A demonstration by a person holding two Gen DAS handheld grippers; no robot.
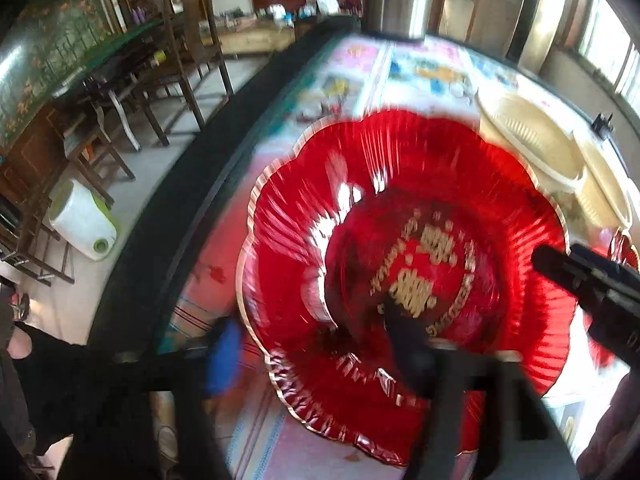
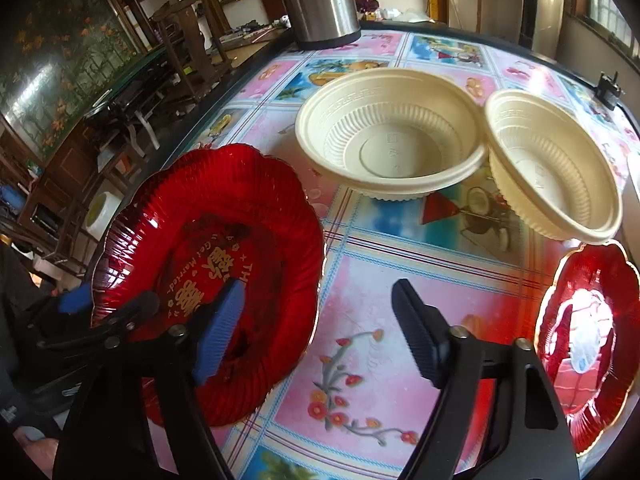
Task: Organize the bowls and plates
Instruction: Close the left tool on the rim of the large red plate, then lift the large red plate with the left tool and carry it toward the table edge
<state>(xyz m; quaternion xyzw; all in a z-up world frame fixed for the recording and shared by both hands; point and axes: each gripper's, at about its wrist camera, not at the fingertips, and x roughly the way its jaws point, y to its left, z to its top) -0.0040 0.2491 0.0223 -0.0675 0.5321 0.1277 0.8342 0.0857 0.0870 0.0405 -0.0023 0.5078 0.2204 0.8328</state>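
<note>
At the table's [image 2: 400, 264] left edge a red plate [image 2: 224, 248] is held tilted by the left gripper [image 2: 148, 306], whose fingers are closed across its near rim, one blue pad [image 2: 74, 300] outside and the other finger over the inner face. The plate is judged thin, glossy moulded plastic: light, somewhat flexible, slippery, and best taken at the fluted, gold-trimmed rim, as it is now. Gold writing is printed in its well; "Get Married" and "TH" can be read beside gold characters that cannot be made out. Past the table's middle two cream bowls [image 2: 392, 136] [image 2: 552, 168] are seen, rims touching; both are ribbed, thin-walled plastic, judged light and easily crushed, so a rim grip is suggested. Embossed marks in them are too small to read. The right gripper [image 2: 316, 336] is held open over bare tablecloth, nothing between its fingers. At the right edge a second red plate [image 2: 588, 340] lies flat, its print lost in glare.
</note>
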